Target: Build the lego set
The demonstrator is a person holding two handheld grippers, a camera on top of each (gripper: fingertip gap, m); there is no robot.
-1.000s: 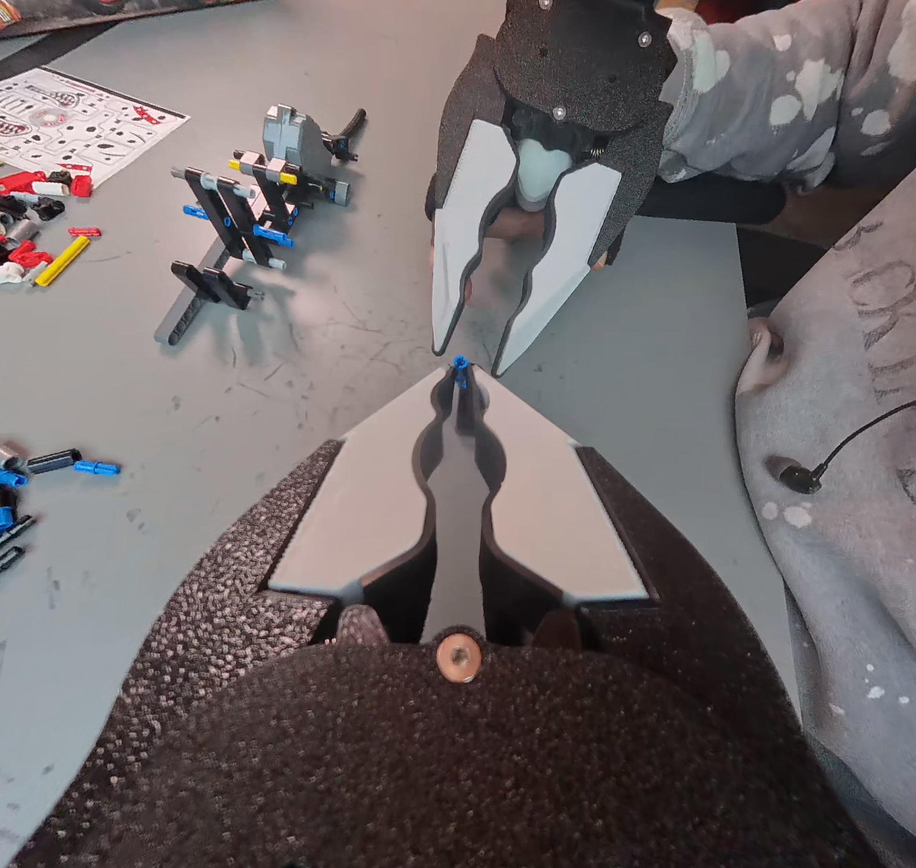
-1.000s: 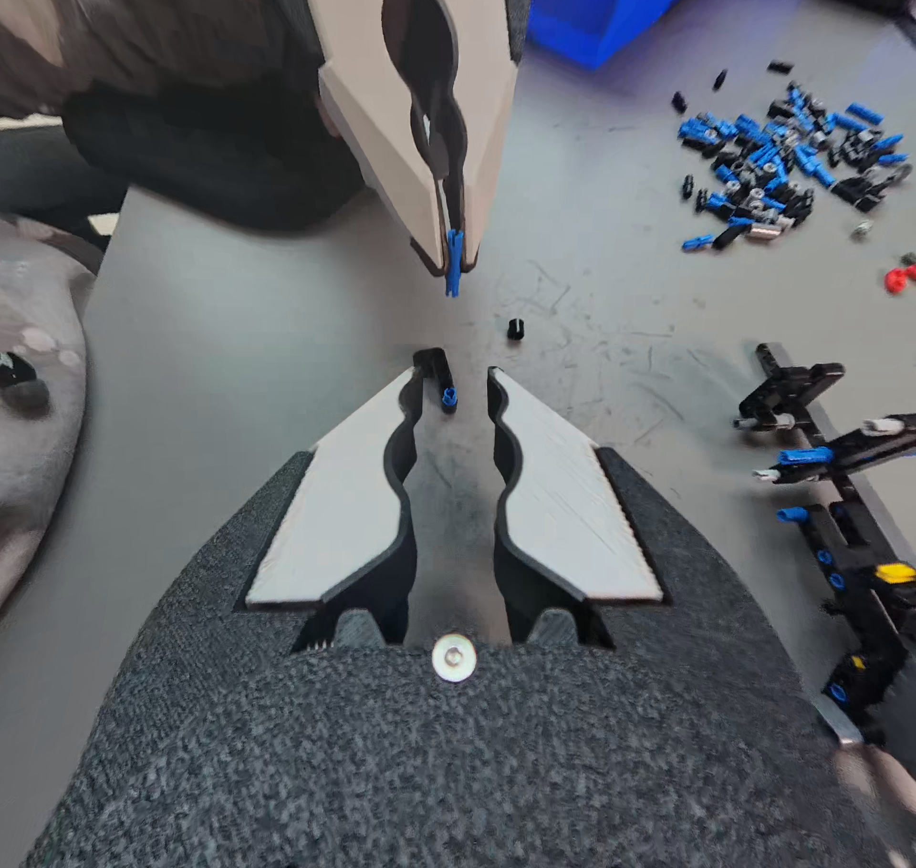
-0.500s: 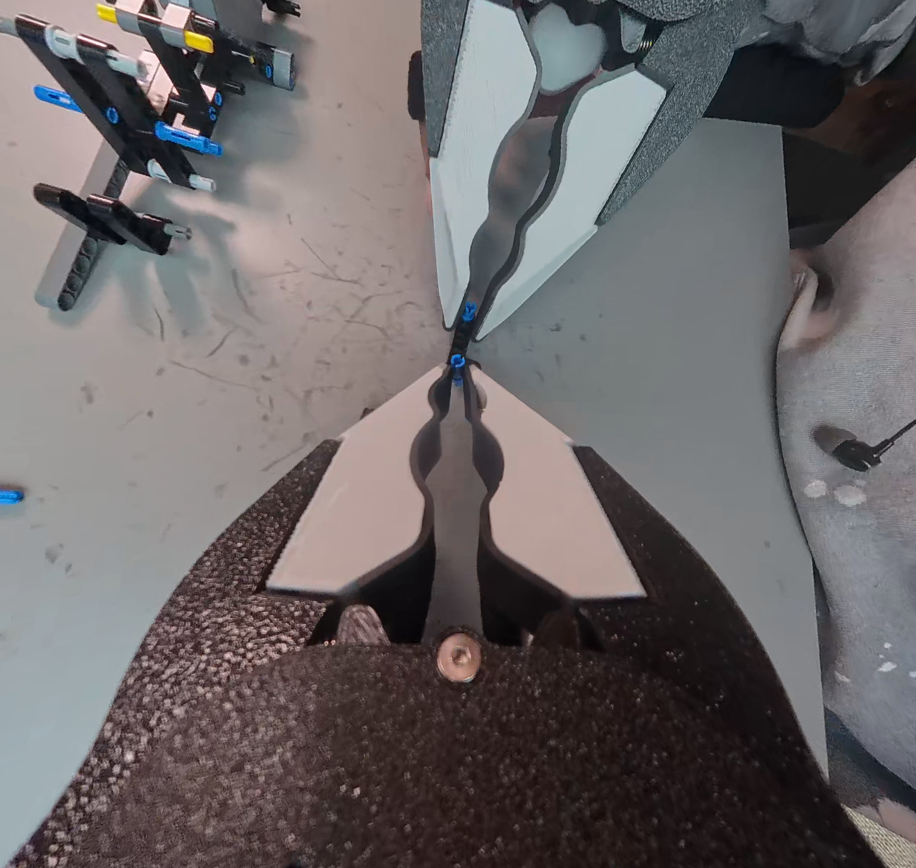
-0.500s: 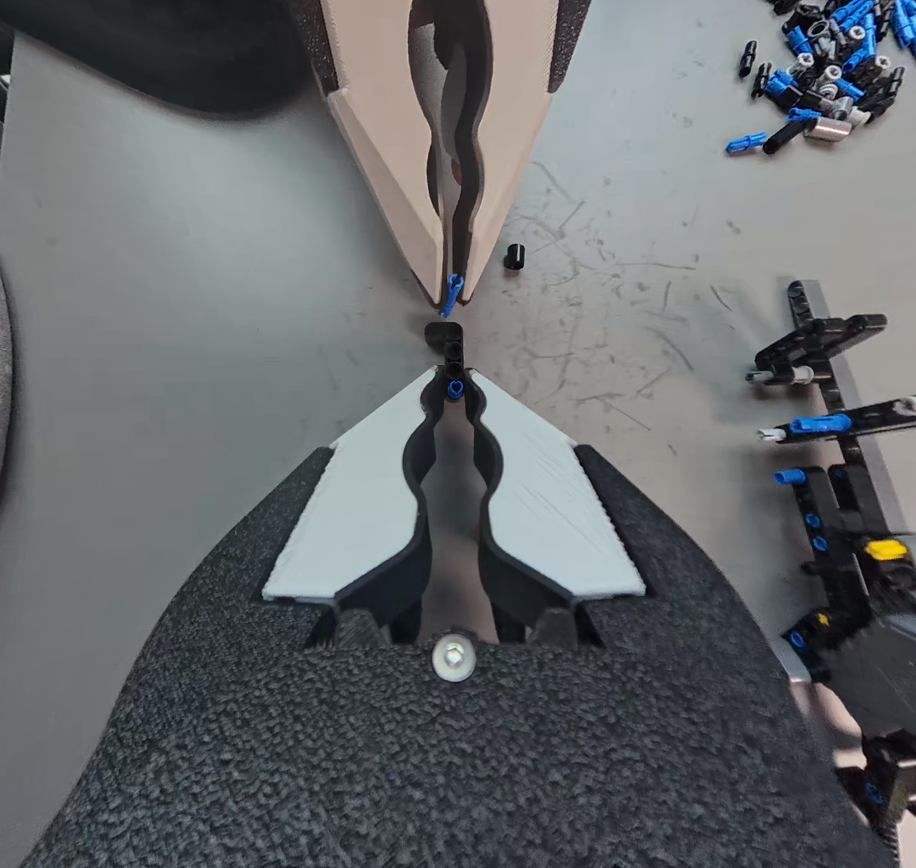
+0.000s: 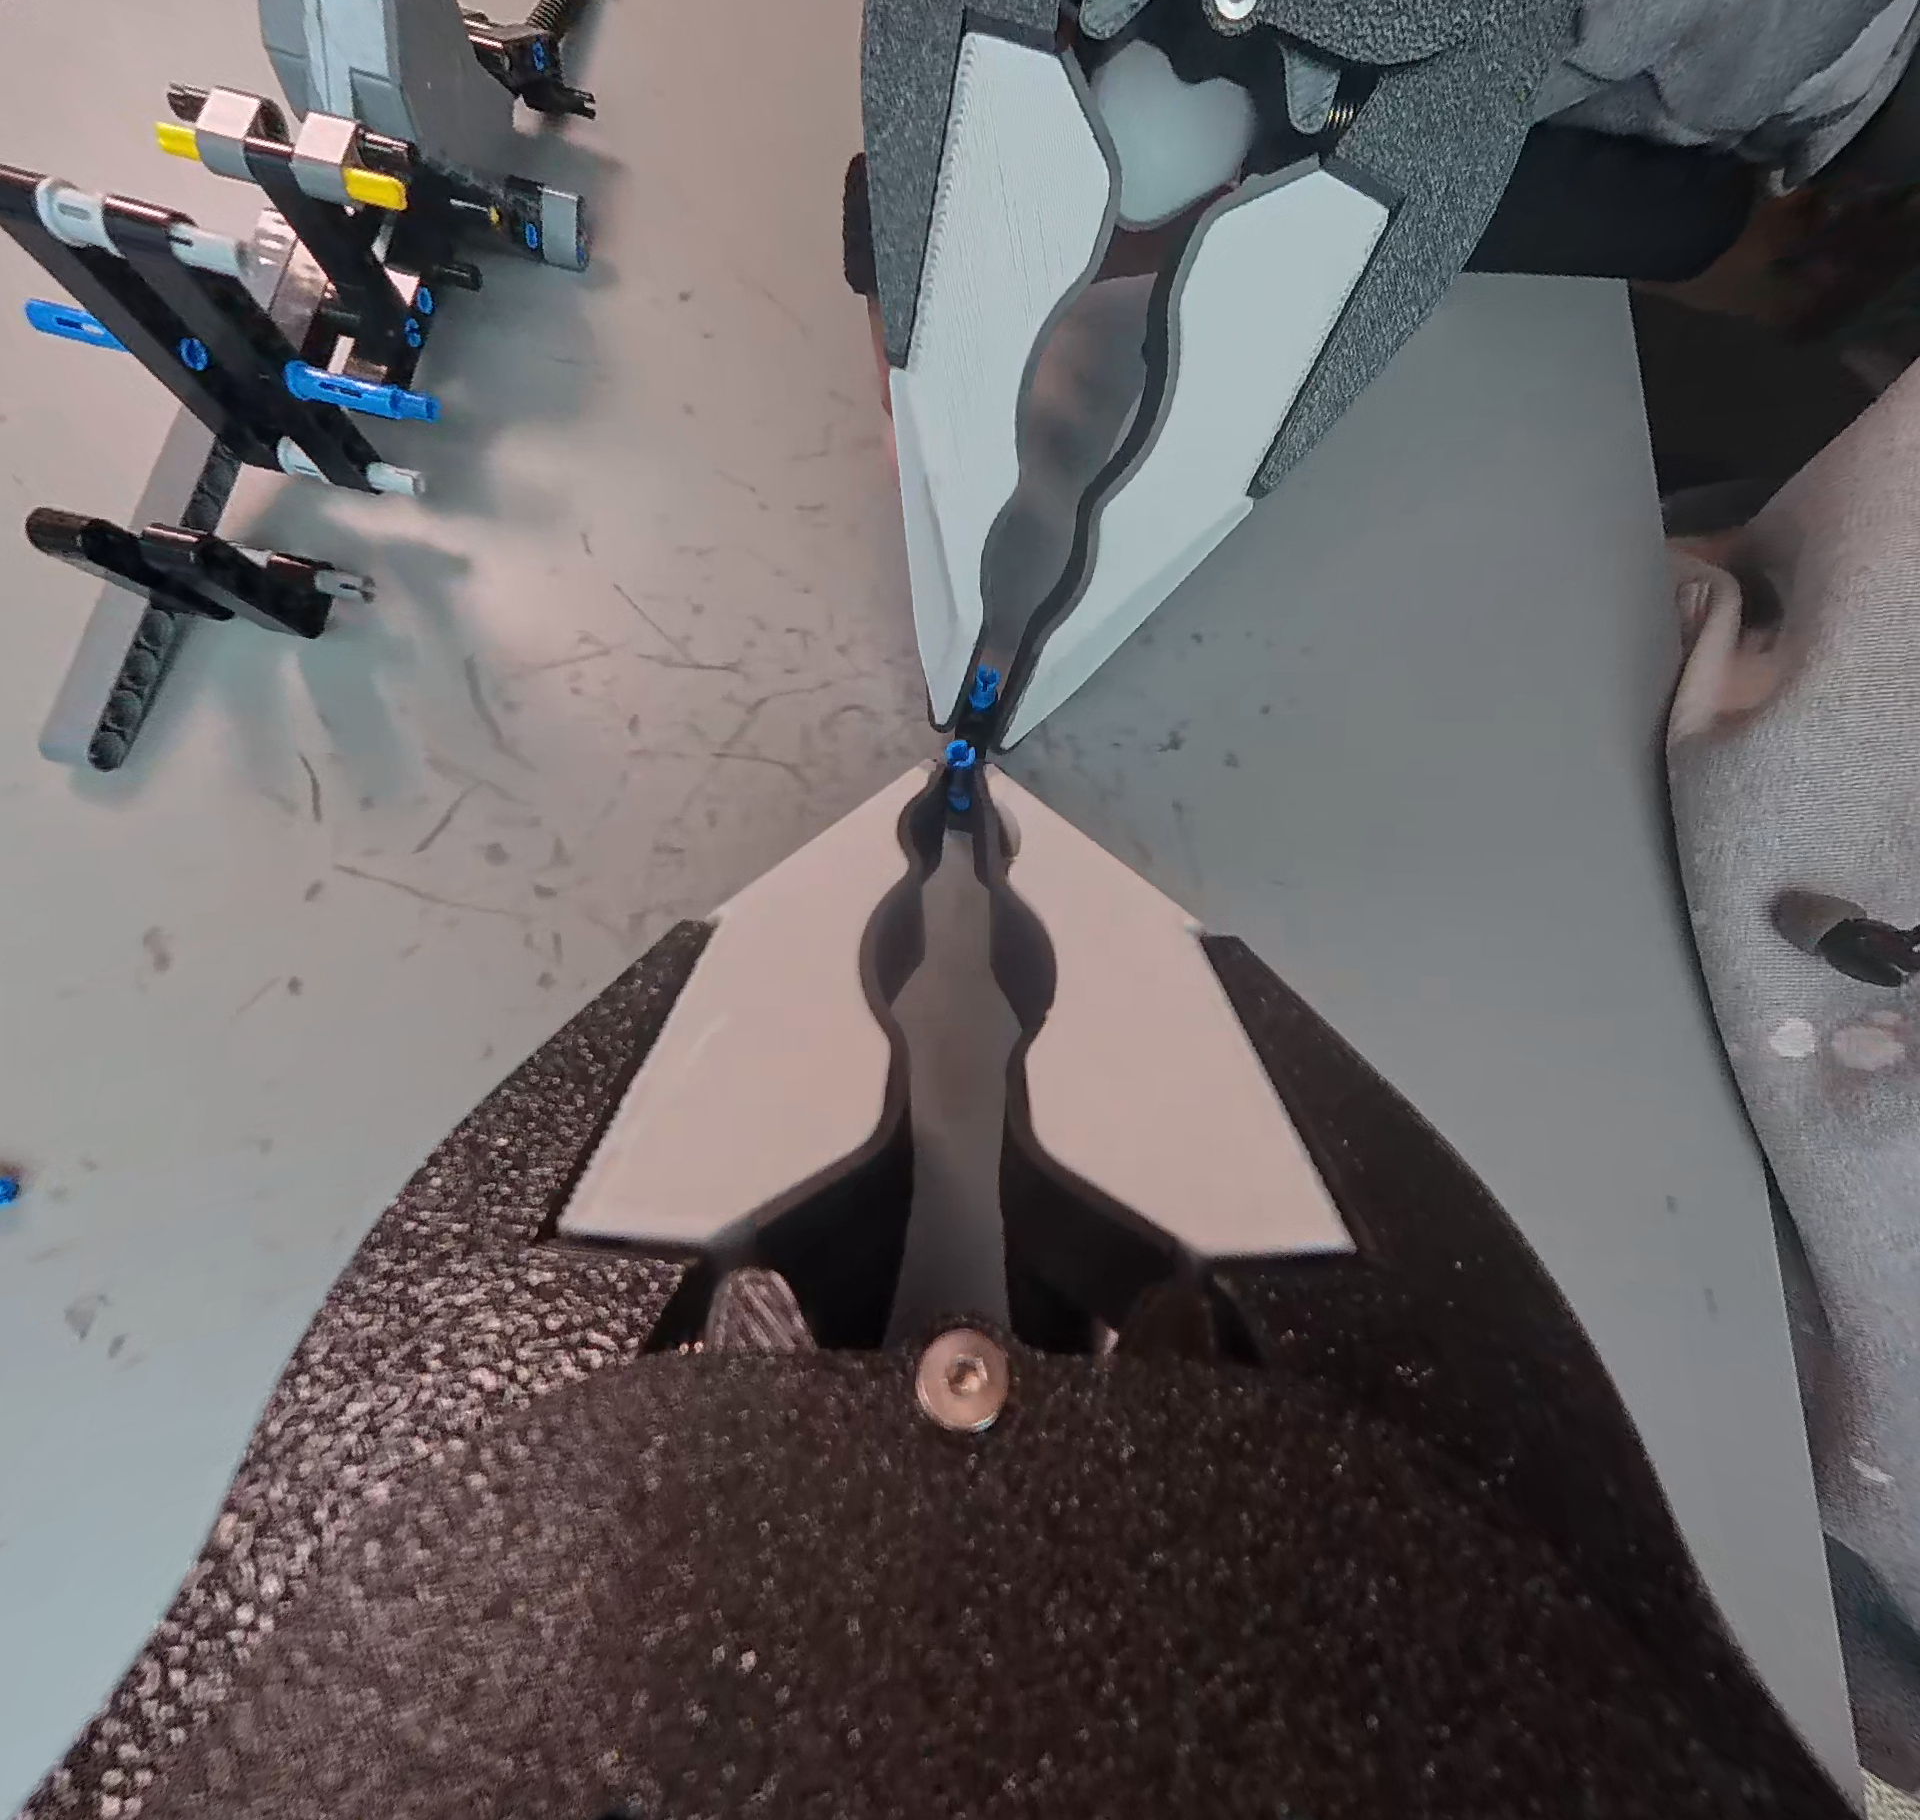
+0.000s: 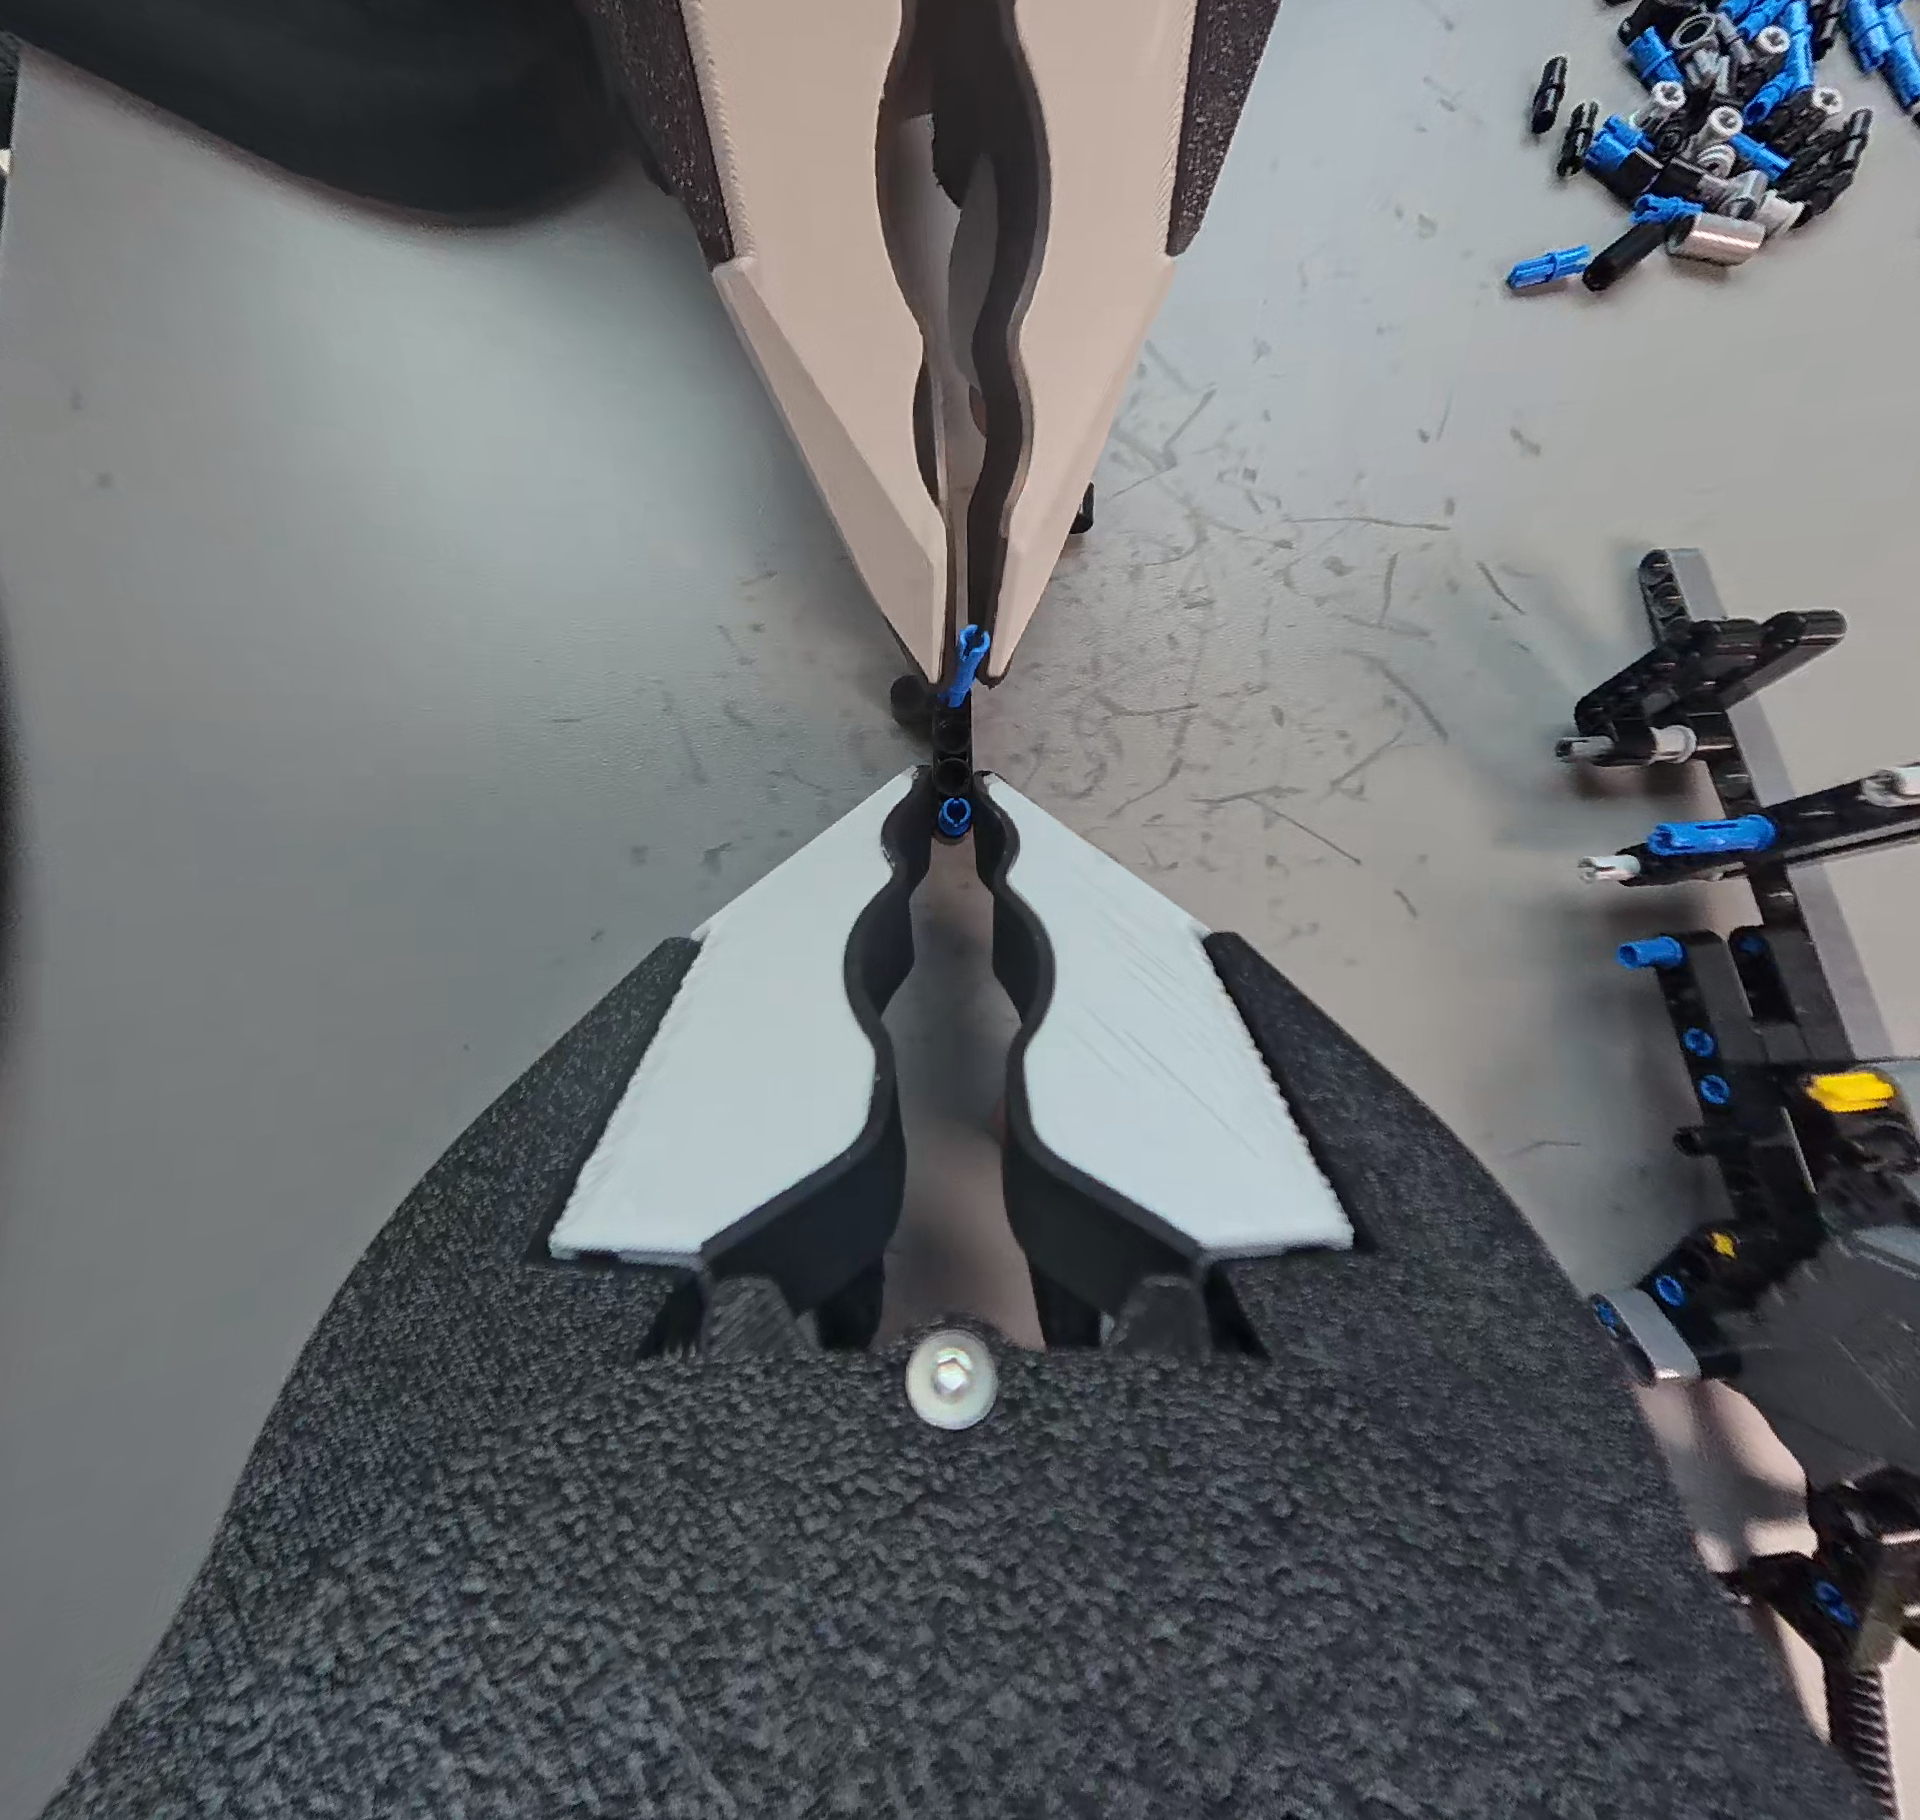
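My left gripper (image 5: 961, 796) is shut on a small blue pin (image 5: 958, 756) that sticks out past its tips. My right gripper (image 6: 951, 796) is shut on a short black beam (image 6: 950, 744) with a blue pin (image 6: 951, 813) in its near hole. The two grippers meet tip to tip just above the grey table (image 6: 364, 575). In the right wrist view the left gripper (image 6: 966, 667) comes from above, and its blue pin (image 6: 963, 666) touches the beam's far end. In the left wrist view the right gripper (image 5: 977, 721) points down at mine.
The part-built black and grey chassis (image 5: 260, 347) lies at far left, and it also shows in the right wrist view (image 6: 1766, 939). A pile of blue and black pins (image 6: 1745, 87) lies at far right. A person's sleeve (image 5: 1766, 56) and grey garment (image 5: 1818, 1095) border the table edge.
My right gripper closed on the black beam and lifted it. Both grippers moved together, so the left's blue pin now meets the beam's end.
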